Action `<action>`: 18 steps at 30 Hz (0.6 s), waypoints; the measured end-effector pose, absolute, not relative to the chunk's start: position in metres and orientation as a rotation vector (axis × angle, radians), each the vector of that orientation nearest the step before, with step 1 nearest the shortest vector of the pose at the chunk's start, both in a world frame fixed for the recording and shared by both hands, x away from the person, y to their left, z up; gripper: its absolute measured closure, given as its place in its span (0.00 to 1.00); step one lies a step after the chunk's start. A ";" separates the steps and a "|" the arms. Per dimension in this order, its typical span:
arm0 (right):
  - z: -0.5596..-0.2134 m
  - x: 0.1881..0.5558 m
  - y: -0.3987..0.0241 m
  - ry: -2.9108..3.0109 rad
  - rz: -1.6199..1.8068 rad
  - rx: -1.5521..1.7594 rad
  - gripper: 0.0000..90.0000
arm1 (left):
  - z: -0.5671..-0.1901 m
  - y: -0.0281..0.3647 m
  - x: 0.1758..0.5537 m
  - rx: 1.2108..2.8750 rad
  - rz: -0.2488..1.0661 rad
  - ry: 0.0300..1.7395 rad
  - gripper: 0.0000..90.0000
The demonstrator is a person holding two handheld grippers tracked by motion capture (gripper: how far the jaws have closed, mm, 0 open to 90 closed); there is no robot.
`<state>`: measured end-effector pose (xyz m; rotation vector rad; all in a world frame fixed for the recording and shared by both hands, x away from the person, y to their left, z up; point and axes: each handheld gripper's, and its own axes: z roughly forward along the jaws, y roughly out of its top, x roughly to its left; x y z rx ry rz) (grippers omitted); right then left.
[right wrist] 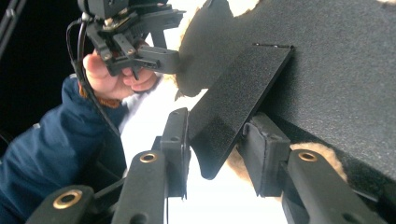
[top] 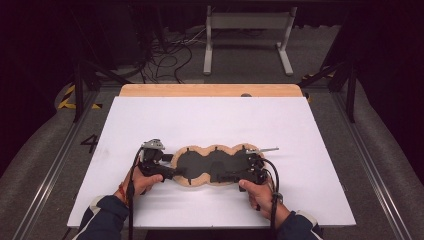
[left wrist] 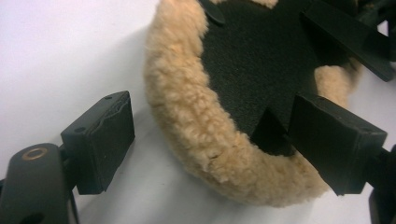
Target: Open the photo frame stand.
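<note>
A three-lobed pad (top: 212, 165) with a black felt face and a tan fleece rim lies on the white table (top: 200, 120). My left gripper (top: 172, 172) is at the pad's left end. In the left gripper view its jaws stand wide apart, open (left wrist: 215, 116), with the fleece rim (left wrist: 187, 121) between them. One pad rests by a notch in the felt; the other is clear of the fleece. My right gripper (top: 227, 176) is at the pad's near right edge, shut on a stiff black flap (right wrist: 233, 102) of the pad.
A wooden strip (top: 210, 90) runs along the table's far edge. Behind it on the floor stand a white metal frame (top: 247, 35) and loose cables (top: 165, 55). Metal rails flank the table. The left hand and its gripper (right wrist: 140, 51) appear in the right gripper view.
</note>
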<state>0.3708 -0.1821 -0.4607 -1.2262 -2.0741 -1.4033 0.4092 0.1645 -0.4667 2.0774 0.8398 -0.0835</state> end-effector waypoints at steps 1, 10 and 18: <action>-0.460 0.370 -0.182 -2.097 -1.407 -1.215 0.70 | -0.467 0.163 0.408 2.075 -0.092 0.835 0.17; -0.461 0.366 -0.182 -2.146 -1.460 -1.168 0.70 | -0.466 0.154 0.406 2.086 -0.124 0.772 0.21; -0.458 0.364 -0.181 -2.155 -1.461 -1.180 0.74 | -0.457 0.161 0.405 2.021 -0.074 0.769 0.39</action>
